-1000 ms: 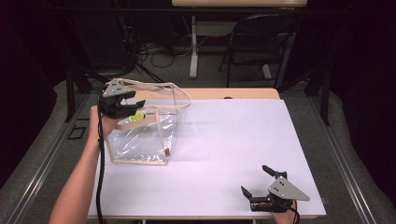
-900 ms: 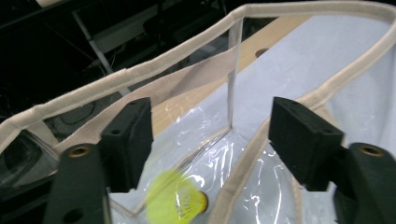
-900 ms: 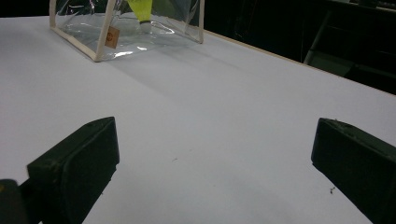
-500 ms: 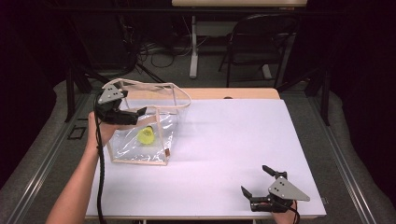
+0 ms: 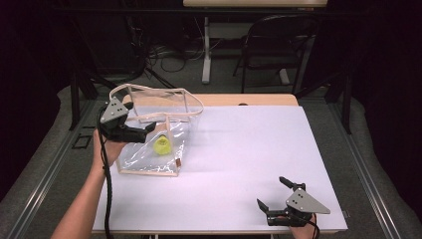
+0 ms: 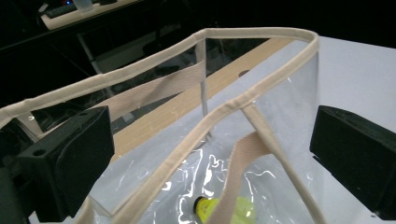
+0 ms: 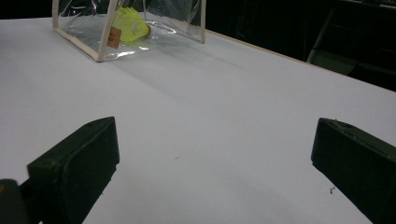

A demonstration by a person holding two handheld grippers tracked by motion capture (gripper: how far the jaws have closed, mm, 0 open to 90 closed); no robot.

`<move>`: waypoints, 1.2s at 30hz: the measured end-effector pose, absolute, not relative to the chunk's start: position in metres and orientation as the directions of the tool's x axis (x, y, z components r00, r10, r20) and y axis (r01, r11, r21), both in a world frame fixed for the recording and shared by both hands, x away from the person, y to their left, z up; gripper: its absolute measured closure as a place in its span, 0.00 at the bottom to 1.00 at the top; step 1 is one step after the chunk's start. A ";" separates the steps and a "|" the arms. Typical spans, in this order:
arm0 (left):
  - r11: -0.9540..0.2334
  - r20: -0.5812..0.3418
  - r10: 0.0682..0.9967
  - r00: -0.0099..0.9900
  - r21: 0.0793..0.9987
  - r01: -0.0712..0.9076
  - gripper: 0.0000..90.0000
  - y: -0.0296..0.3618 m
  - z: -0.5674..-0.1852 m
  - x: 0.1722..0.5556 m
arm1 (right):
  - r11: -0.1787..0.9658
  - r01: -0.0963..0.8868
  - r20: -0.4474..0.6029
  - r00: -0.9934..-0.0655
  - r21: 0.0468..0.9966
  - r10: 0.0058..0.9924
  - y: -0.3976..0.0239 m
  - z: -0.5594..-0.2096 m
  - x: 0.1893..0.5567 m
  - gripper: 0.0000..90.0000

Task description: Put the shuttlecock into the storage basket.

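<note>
My left gripper (image 5: 144, 130) has just opened wide and holds nothing; the yellow shuttlecock (image 5: 161, 145) now lies inside the clear bag (image 5: 149, 167). The drop looks done. My right gripper (image 5: 276, 198) rests open and empty on the tabletop (image 5: 249, 144).

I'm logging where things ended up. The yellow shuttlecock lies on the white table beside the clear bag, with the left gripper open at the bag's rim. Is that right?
Not quite. The yellow shuttlecock lies inside the clear bag, on its bottom, not beside it; the high view shows this. The left gripper is indeed open at the bag's rim, holding nothing.
</note>
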State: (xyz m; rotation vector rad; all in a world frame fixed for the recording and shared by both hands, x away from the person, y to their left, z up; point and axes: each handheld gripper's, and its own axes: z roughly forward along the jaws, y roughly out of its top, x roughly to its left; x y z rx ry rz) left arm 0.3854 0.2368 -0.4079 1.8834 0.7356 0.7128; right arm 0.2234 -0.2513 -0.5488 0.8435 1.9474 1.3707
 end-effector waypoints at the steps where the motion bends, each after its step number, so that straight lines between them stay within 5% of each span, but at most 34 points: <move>1: -0.363 0.165 0.739 0.653 0.914 0.180 0.00 0.237 -0.409 0.383 | 0.263 0.154 -0.116 -0.614 0.952 0.781 -0.251 -0.549 0.223 0.00; 36: -0.308 0.140 0.691 0.709 0.945 0.114 0.00 0.226 -0.454 0.310 | 0.275 0.153 -0.123 -0.625 0.949 0.771 -0.248 -0.548 0.223 0.00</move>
